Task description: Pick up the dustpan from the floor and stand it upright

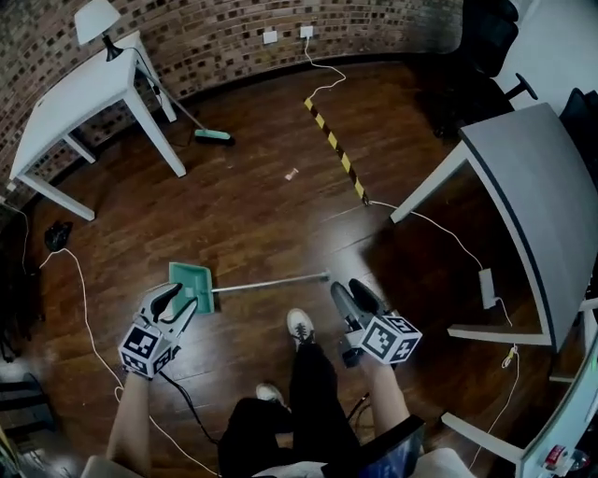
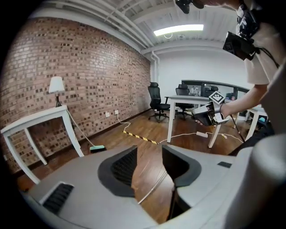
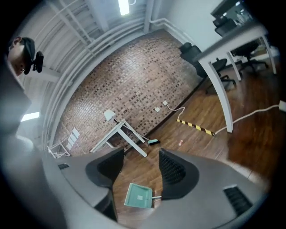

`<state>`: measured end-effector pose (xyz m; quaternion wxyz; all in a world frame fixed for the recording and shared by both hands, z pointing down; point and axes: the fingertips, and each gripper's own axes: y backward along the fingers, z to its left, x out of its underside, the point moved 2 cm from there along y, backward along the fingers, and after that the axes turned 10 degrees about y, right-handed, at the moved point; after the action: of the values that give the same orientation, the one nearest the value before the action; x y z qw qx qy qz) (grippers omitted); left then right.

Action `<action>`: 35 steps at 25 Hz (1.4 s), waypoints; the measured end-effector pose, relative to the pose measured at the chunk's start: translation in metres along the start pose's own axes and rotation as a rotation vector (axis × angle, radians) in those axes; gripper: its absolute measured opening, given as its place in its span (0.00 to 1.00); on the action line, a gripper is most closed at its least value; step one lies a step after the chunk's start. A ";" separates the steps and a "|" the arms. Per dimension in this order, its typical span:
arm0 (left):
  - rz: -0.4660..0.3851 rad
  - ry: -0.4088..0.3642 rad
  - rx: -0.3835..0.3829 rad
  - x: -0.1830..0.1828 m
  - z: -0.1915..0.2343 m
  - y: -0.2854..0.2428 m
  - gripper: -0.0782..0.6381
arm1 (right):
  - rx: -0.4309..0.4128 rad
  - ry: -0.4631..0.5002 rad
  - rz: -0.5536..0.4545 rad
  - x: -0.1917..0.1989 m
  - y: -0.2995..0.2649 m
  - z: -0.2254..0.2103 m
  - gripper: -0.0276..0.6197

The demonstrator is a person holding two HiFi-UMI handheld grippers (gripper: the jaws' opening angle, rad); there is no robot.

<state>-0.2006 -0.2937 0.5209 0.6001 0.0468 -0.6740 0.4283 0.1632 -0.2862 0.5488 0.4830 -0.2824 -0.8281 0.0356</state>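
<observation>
A green dustpan [image 1: 190,281] lies flat on the dark wooden floor, its long metal handle [image 1: 271,283] running to the right. My left gripper [image 1: 180,299] hovers just over the pan's near edge, jaws open and empty. My right gripper [image 1: 352,292] hangs close to the handle's free end, also open with nothing in it. In the right gripper view the dustpan [image 3: 138,196] shows on the floor between the parted jaws of that gripper [image 3: 140,167]. The left gripper view looks past its own open jaws [image 2: 149,163] at the handle [image 2: 154,185] and at the right gripper [image 2: 208,114] beyond.
A white table [image 1: 84,89] with a lamp [image 1: 96,19] stands at the back left, a broom [image 1: 213,136] leaning by it. Yellow-black tape [image 1: 334,149] crosses the floor. A grey desk [image 1: 542,205] fills the right side. A cable [image 1: 84,308] runs along the floor on the left. My shoe [image 1: 300,324] is near the handle.
</observation>
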 end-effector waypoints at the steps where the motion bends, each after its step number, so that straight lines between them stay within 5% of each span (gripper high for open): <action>1: 0.013 0.001 0.003 0.016 0.006 -0.016 0.37 | 0.000 -0.024 0.008 0.017 -0.012 -0.014 0.44; 8: 0.099 -0.026 0.045 0.132 0.036 -0.121 0.37 | 0.010 -0.087 0.009 0.116 -0.083 -0.098 0.44; 15: 0.122 -0.183 0.174 0.235 0.040 -0.211 0.37 | 0.037 -0.062 0.032 0.235 -0.140 -0.177 0.44; 22: 0.270 -0.238 0.291 0.341 0.060 -0.291 0.37 | 0.017 -0.117 0.063 0.345 -0.201 -0.228 0.44; 31: 0.451 -0.268 0.393 0.424 0.070 -0.355 0.37 | -0.031 -0.241 0.054 0.411 -0.255 -0.265 0.50; 35: 0.545 -0.308 0.379 0.457 0.073 -0.372 0.38 | -0.051 -0.316 0.044 0.429 -0.271 -0.266 0.53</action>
<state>-0.1673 -0.3677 1.1093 0.3362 0.0395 -0.6528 0.6776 0.1038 -0.3554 1.1146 0.3385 -0.3035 -0.8880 0.0693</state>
